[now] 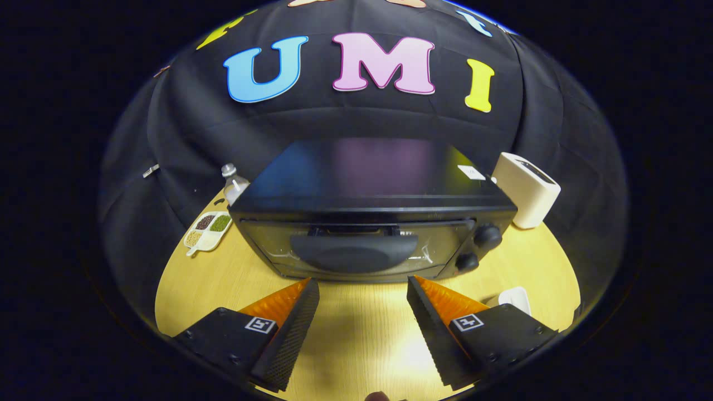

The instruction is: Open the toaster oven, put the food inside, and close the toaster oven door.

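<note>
— Facing the tool (363, 285) head-on, is it, that toaster oven (372, 223)?

— Yes. Its glass door (356, 249) looks straight back at the fingers, shut, the wide dark handle (354, 252) across the middle. Its long axis runs side to side, two knobs (479, 248) at the right end.

— And the tool?

— Spread wide, holding nothing. The oven sits just ahead of the fingertips, centred on the gap.

— What's around it?

— A pale wooden bench (362, 334). Left of the oven, a divided tray (208, 230) of grains and a clear bottle (233, 184); right of it, a white box-shaped appliance (526, 189). A small white item (515, 298) lies beside the right finger. Black cloth walls the booth.
</note>
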`<action>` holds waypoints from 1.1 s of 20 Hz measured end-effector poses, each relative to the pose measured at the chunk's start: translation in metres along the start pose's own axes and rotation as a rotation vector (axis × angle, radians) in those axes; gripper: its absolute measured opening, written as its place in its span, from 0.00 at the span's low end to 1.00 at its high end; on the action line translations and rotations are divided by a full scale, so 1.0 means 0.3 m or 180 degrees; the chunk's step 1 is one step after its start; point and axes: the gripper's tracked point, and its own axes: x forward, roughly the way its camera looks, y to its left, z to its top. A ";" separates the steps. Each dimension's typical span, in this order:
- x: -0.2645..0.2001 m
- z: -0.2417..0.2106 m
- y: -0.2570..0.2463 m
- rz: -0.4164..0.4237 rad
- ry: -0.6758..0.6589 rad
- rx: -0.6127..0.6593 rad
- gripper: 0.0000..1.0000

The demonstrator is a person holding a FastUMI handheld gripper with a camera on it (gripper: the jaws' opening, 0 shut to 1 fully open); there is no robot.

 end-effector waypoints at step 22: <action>-0.479 0.513 -0.259 0.0102 -0.1326 -0.0044 0.98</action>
